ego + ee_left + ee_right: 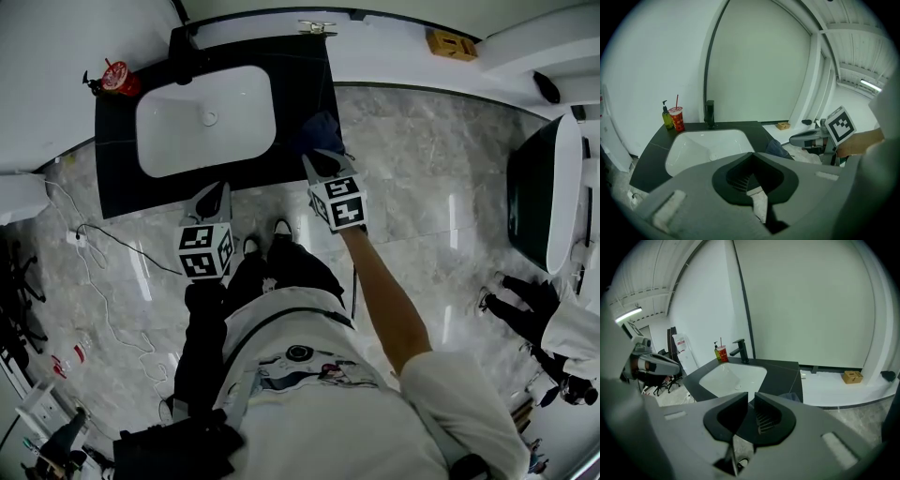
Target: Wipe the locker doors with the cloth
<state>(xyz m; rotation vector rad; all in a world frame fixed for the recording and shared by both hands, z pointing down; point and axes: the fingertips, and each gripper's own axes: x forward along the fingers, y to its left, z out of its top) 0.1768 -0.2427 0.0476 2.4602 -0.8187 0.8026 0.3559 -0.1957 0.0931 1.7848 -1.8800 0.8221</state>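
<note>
A dark blue cloth (320, 131) lies crumpled on the right front corner of the black counter (117, 178); it also shows in the left gripper view (776, 148) and the right gripper view (791, 396). My right gripper (319, 161) hovers at the cloth's near edge, tips pointing down at it. Its jaws (751, 398) stand a narrow gap apart with nothing between them. My left gripper (217, 190) hangs in front of the counter by the white sink (206, 117), its jaws (751, 158) shut and empty. No locker doors are in view.
A red cup with a straw (119, 79) and a green bottle (668, 117) stand at the counter's back left, beside a black tap (709, 114). A small cardboard box (451, 44) sits on the white ledge. Cables (103, 246) lie left; another person (553, 323) stands right.
</note>
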